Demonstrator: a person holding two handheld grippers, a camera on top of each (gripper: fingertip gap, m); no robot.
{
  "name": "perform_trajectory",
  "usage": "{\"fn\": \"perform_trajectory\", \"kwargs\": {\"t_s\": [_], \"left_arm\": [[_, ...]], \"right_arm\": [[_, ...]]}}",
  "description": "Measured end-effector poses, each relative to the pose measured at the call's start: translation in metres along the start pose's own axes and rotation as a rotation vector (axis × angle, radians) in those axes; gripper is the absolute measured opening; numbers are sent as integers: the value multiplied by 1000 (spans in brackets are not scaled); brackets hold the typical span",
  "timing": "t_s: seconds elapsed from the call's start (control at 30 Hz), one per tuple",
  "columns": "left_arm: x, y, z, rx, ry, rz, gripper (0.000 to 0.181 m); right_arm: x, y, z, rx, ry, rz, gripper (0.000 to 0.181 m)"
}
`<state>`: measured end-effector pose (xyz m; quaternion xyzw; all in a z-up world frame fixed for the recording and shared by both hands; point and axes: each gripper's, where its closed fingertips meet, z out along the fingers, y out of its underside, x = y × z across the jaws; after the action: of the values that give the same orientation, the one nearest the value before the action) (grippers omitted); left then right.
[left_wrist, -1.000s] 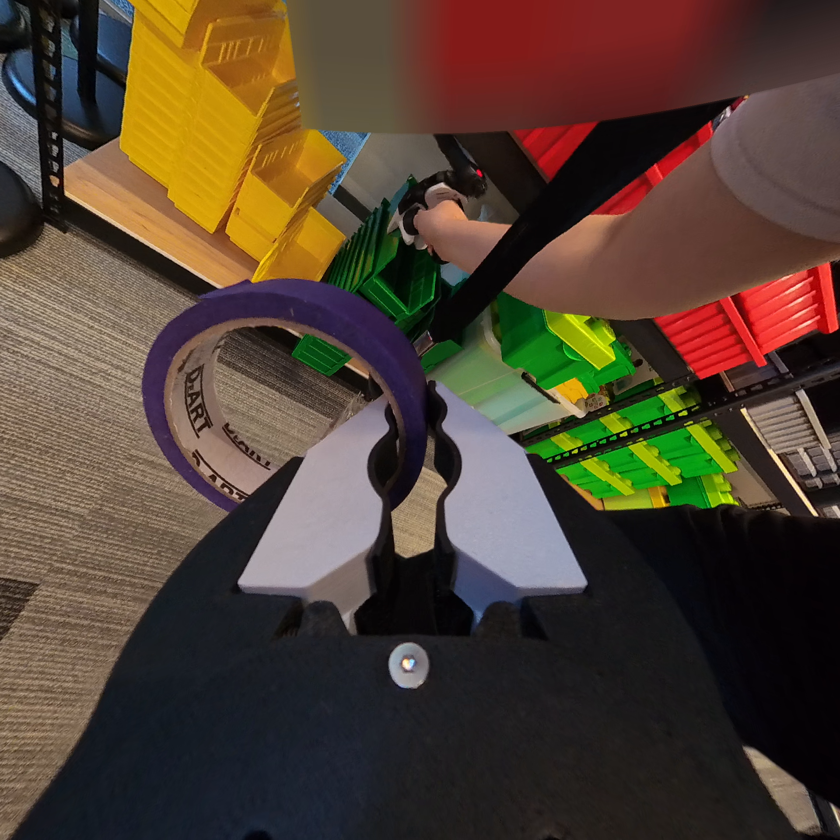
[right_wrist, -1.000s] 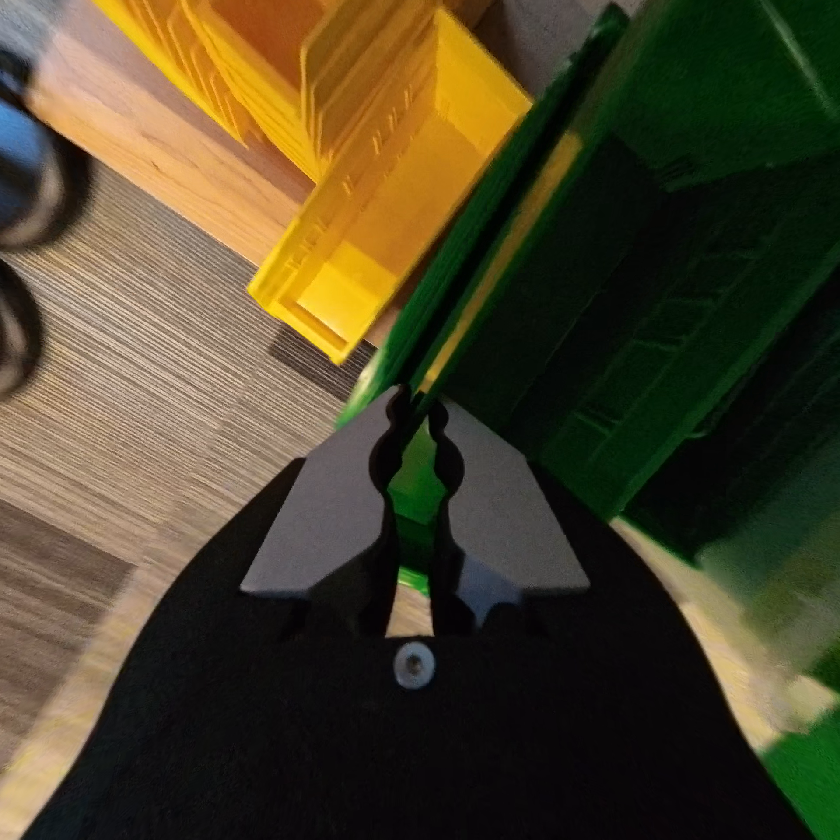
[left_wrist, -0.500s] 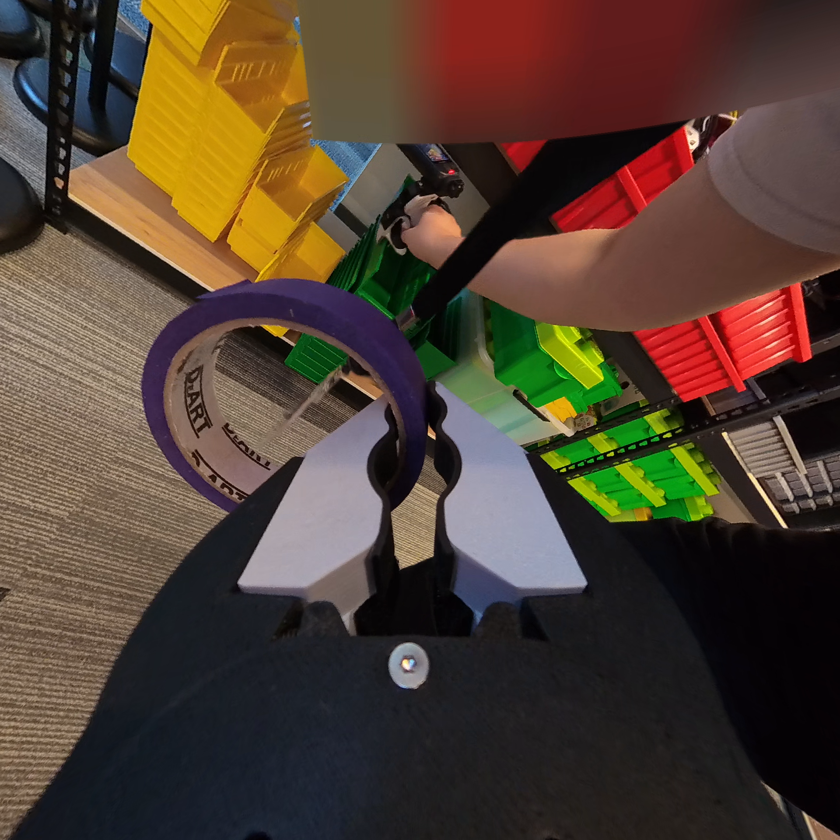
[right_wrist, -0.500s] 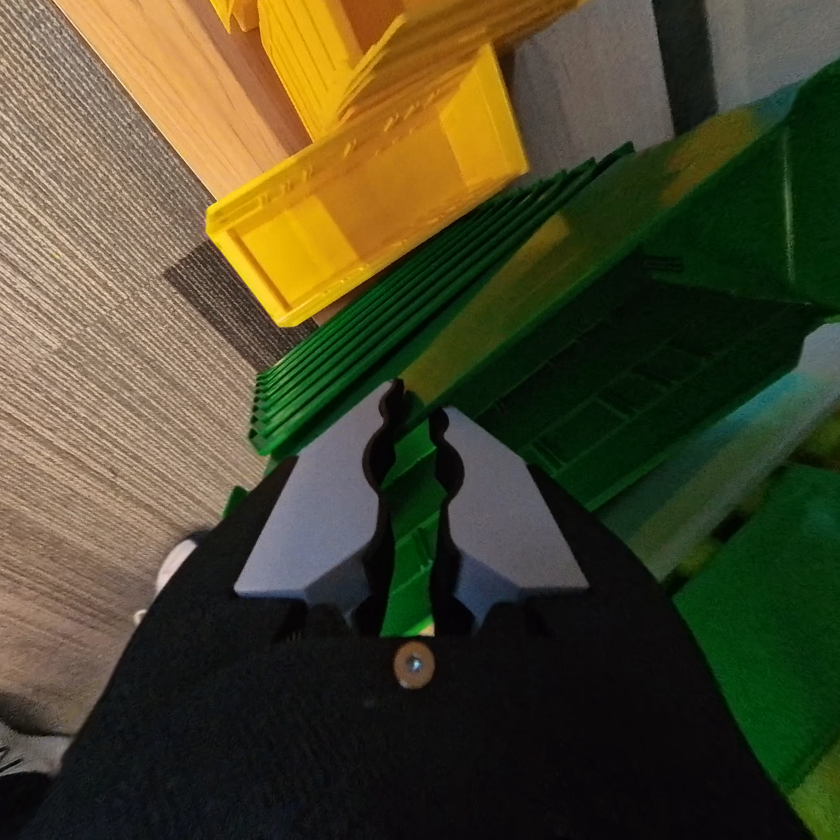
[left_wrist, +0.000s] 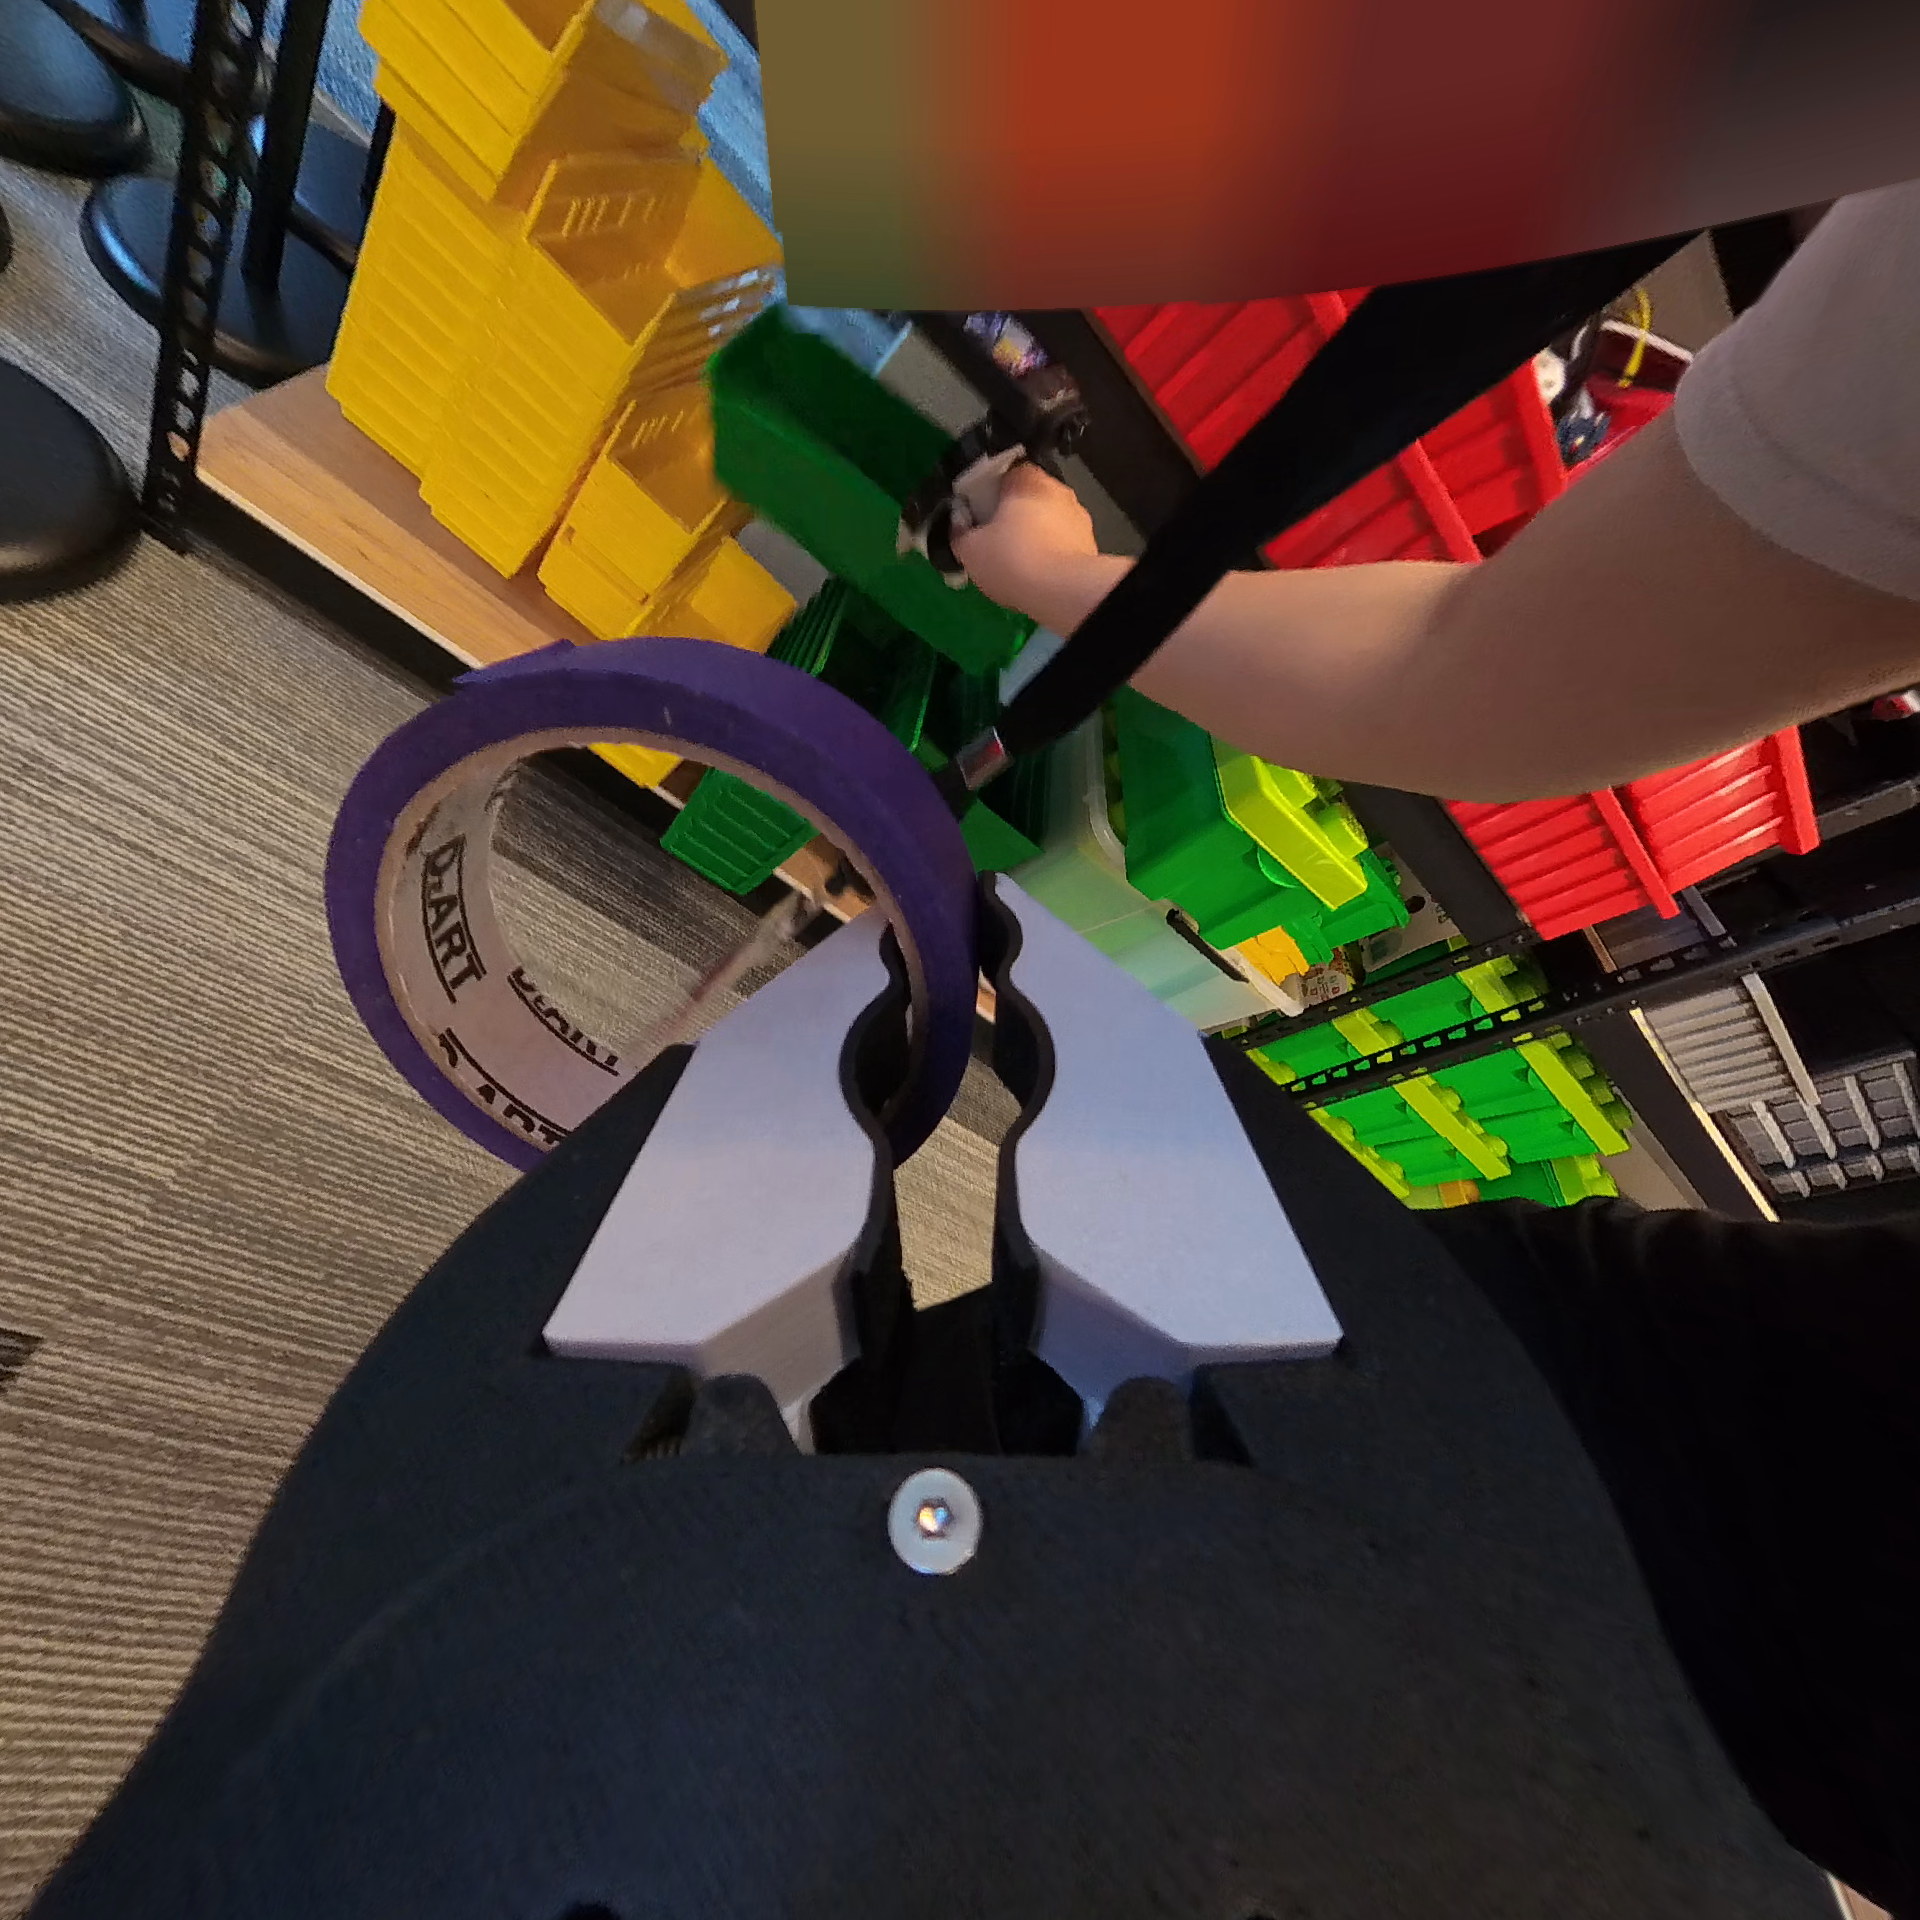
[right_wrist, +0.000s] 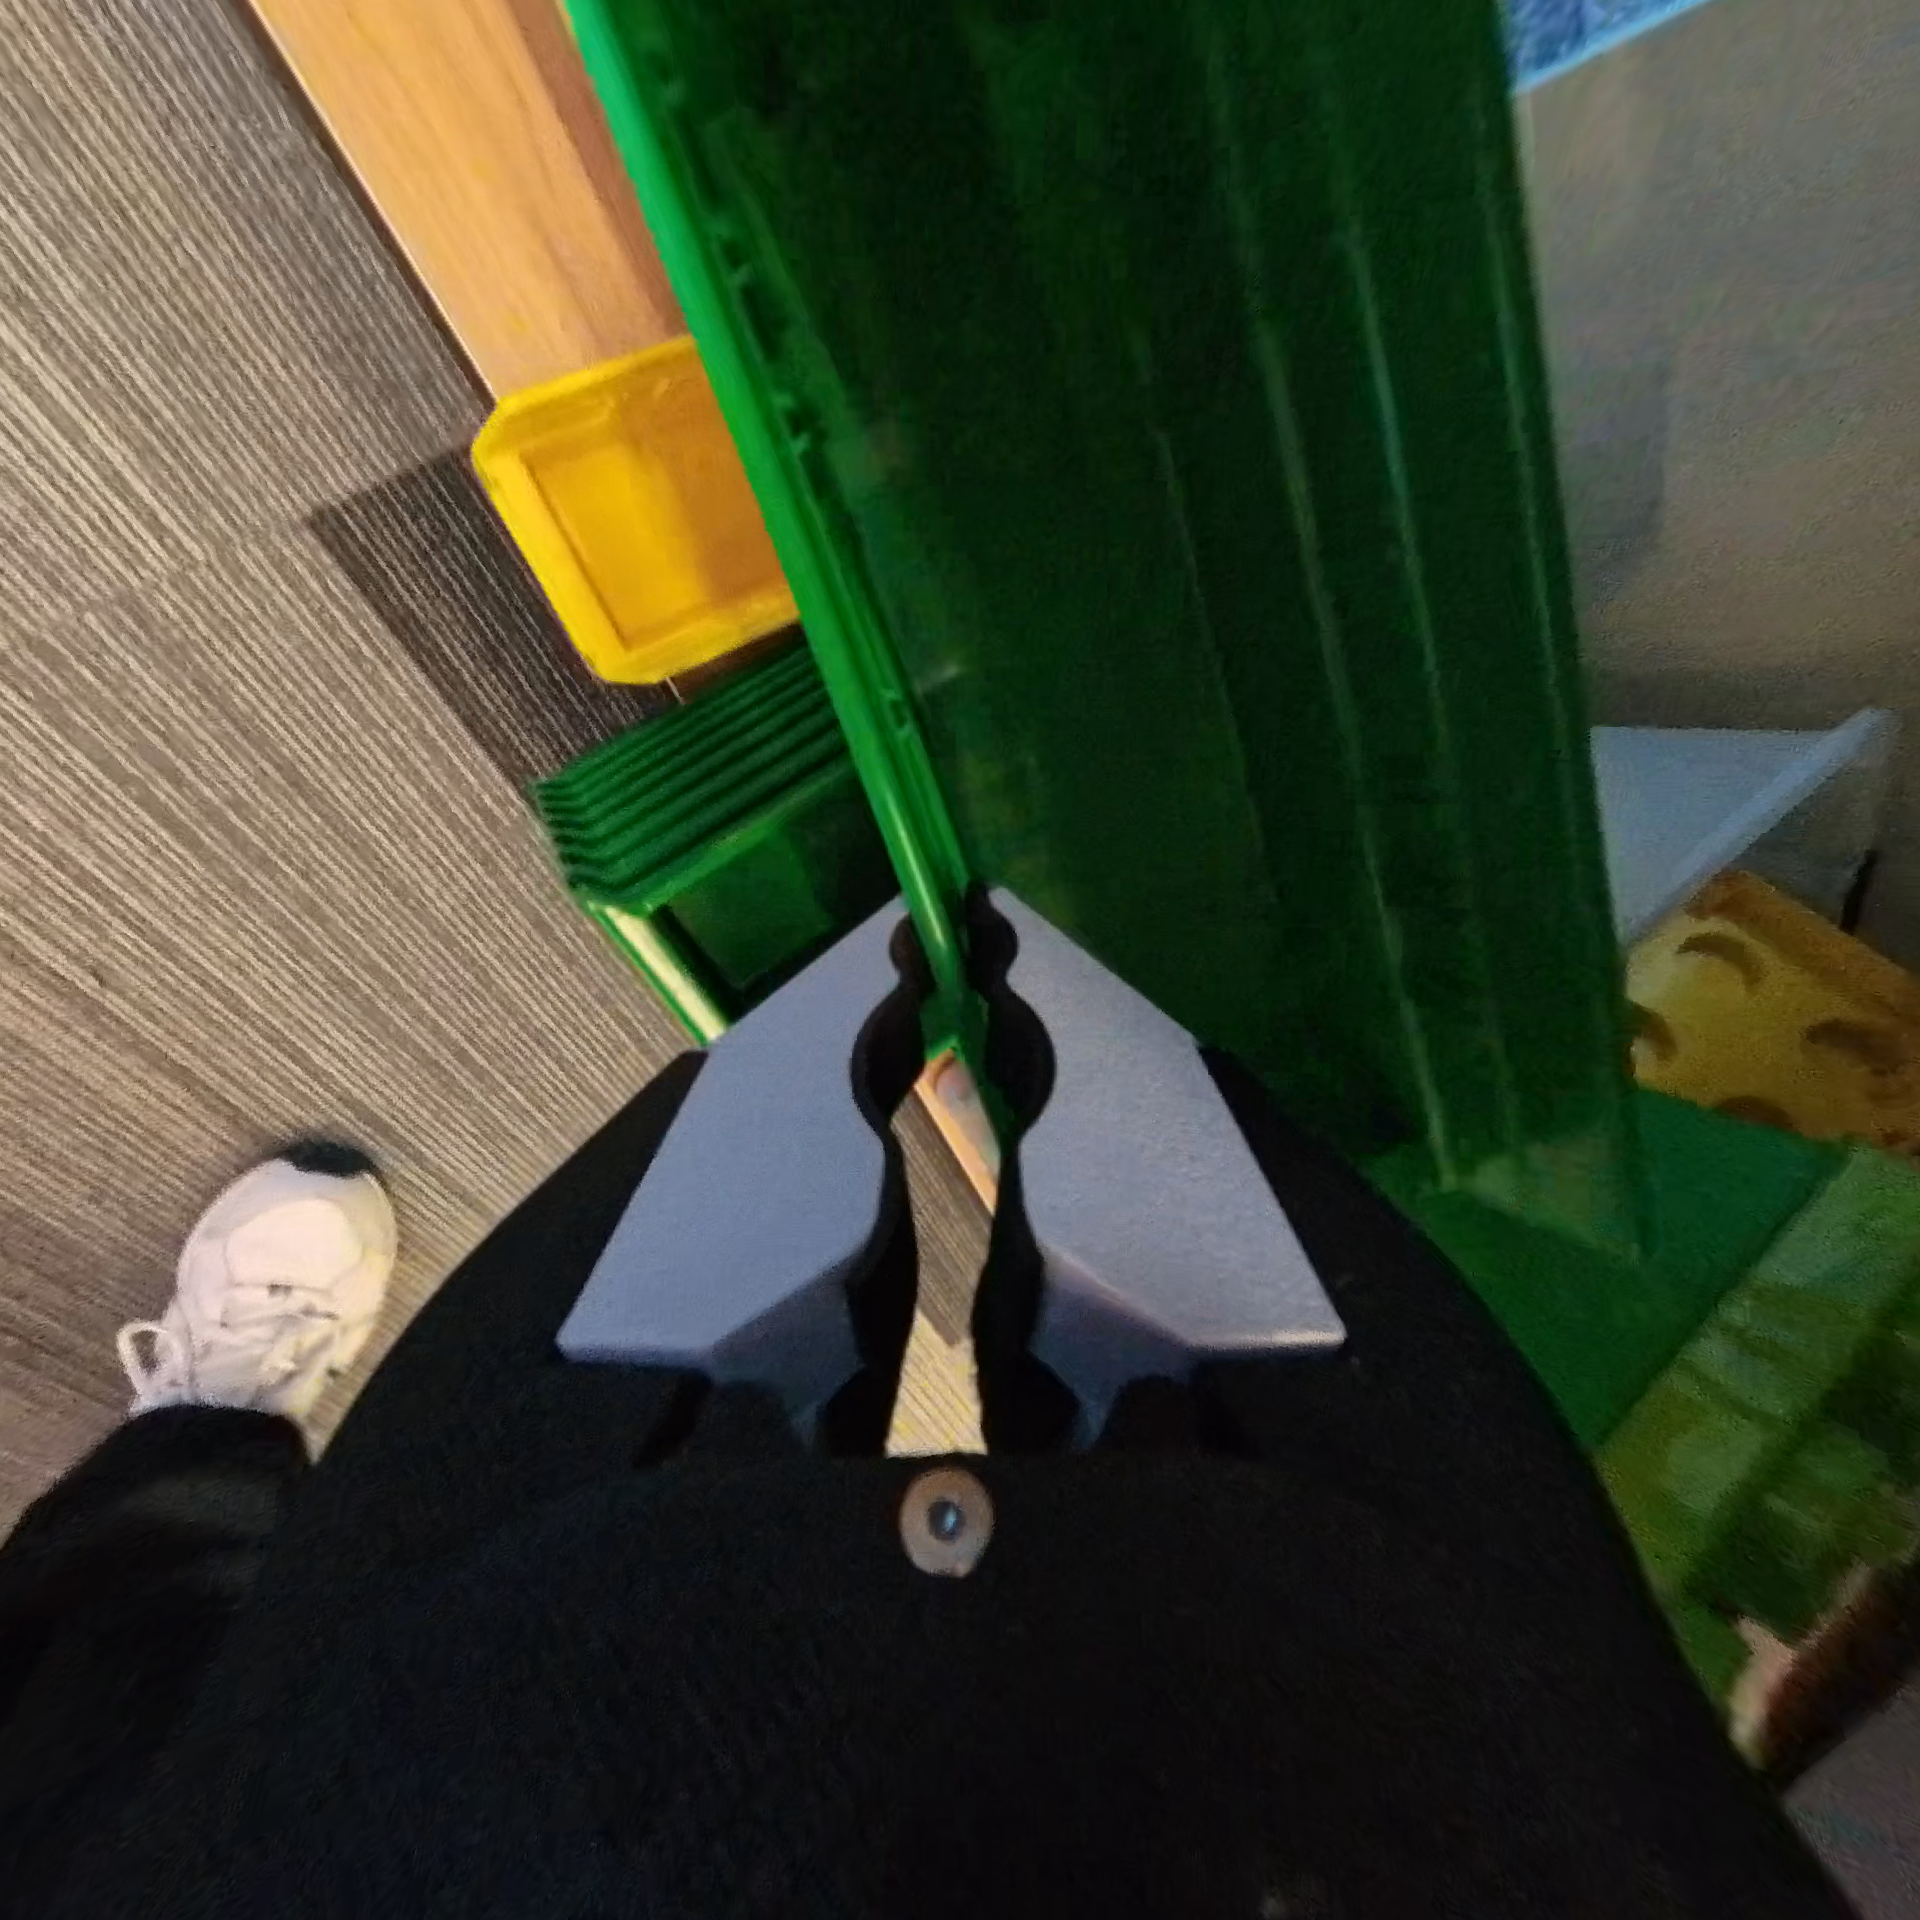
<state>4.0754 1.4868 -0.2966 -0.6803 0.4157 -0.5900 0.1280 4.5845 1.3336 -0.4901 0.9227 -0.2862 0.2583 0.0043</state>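
My left gripper is shut on the rim of a purple tape roll and holds it in the air above the grey carpet. My right gripper is shut on the rim of a green plastic bin and holds it lifted above a stack of green bins. In the left wrist view the lifted green bin shows farther off, held by the right gripper in a person's hand.
Stacks of yellow bins stand on a low wooden shelf. Red bins and more green bins fill a black rack at the right. A white shoe stands on the carpet. A yellow bin lies beside the green stack.
The right gripper has lifted the green bin up and away from the green stack and turned it. The left gripper still holds the tape roll, hardly moved.
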Motion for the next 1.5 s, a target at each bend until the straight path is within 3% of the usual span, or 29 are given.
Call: {"fn": "perform_trajectory", "kwargs": {"t_s": [0.33, 0.53, 0.63, 0.77, 0.93, 1.07, 1.27, 1.5], "left_arm": [[-2, -20, -35, 10, -26, 26, 7], [5, -44, -38, -5, -50, 87, 7], [18, -80, -46, -16, -59, 123, 7], [68, -152, -60, -9, -16, 226, 7], [128, -245, -84, 27, -1, 371, 7], [169, -305, -111, 108, 130, 388, 7], [199, -357, -156, 119, 227, 510, 7], [196, -392, -176, 115, 294, 613, 7]], "right_arm": [[-23, 29, -27, 26, -64, -6, 0], [-60, 62, -70, 54, -140, -117, 0], [-86, 85, -109, 64, -270, -98, 0], [-100, 122, -180, 63, -422, -99, 0], [-81, 174, -282, 11, -478, -27, 0], [-51, 212, -353, 1, -422, 145, 0], [-15, 276, -419, -15, -249, 331, 0], [-8, 331, -453, 9, -133, 575, 0]]}}
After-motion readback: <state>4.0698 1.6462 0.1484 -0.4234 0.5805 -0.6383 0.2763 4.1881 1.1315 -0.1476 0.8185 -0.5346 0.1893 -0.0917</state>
